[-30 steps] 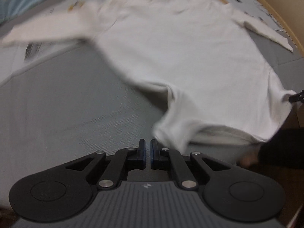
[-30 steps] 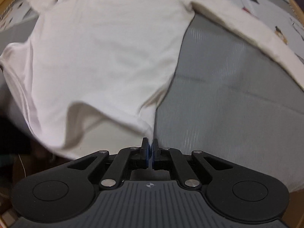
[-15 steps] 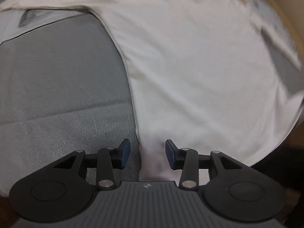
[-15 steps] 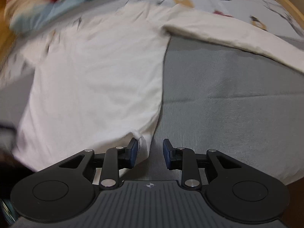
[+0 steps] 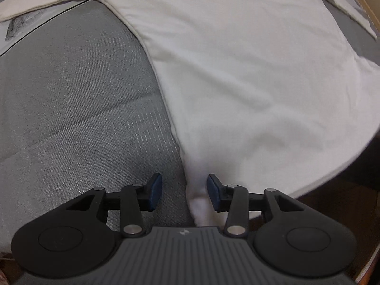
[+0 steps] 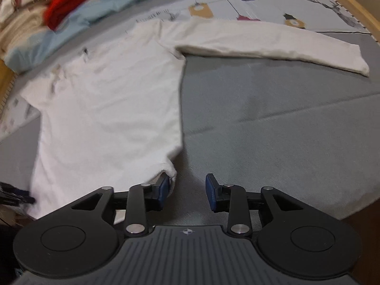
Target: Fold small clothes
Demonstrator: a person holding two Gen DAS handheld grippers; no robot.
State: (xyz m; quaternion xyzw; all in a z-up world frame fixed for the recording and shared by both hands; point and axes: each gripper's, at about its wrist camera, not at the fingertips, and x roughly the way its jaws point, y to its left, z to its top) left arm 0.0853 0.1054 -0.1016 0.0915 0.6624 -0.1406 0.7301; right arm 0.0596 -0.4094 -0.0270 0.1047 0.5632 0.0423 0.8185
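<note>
A white long-sleeved shirt (image 5: 249, 83) lies spread flat on a grey padded surface (image 5: 71, 99). My left gripper (image 5: 184, 187) points down over the shirt's lower left corner. That corner sits loose between the jaws, which are closing, and the pads do not press it. In the right wrist view the same shirt (image 6: 111, 109) has one sleeve (image 6: 273, 40) stretched out to the right. My right gripper (image 6: 187, 185) hovers beside the lower right hem corner. Its jaws are opening with only grey surface between them, and the hem lies against the left pad's outer side.
A heap of other clothes, red (image 6: 71, 4) and light blue (image 6: 99, 7), lies at the back left. A printed sheet (image 6: 261, 2) covers the far part of the surface. A wooden rim (image 6: 351, 2) curves along the right edge.
Both grippers were shut on the shirt's lower corners and have let go. The shirt now lies flat. My left gripper has sunk closer; my right has pulled back and turned.
</note>
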